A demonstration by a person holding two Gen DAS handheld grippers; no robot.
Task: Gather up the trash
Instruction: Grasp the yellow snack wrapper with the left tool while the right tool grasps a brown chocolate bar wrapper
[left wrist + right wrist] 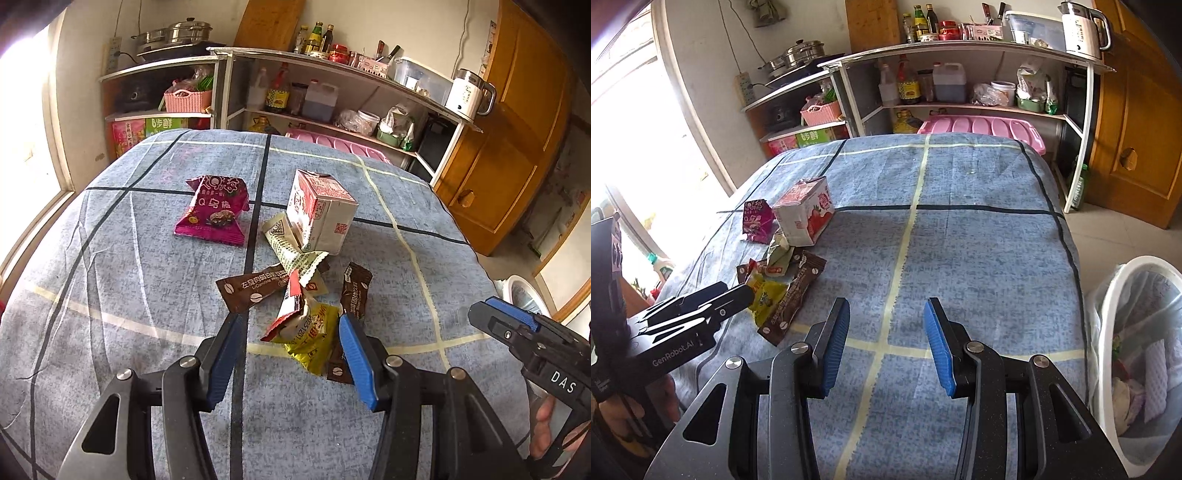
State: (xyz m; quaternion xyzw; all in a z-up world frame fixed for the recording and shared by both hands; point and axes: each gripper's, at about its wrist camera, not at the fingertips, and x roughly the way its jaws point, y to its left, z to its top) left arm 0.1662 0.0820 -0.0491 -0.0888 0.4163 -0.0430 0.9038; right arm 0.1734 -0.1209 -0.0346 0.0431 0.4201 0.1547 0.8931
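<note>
Reaching down, the left tongs [290,321] stand wide and empty around the yellow wrapper [314,341]; they could grab the brown "L-Carnitine" packet [255,290] too. The right tongs [886,321] read "DAS" here.

The right tongs are half open, holding nothing, over bare cloth. The trash bin [1108,295] is right of them.

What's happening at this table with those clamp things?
A person is clearing trash with a handheld gripper in each hand. The left gripper, jaws apart, is closing in on a yellow wrapper among the wrappers beside a milk carton. The right gripper is open and empty. A lined bin waits beside the table.
</note>
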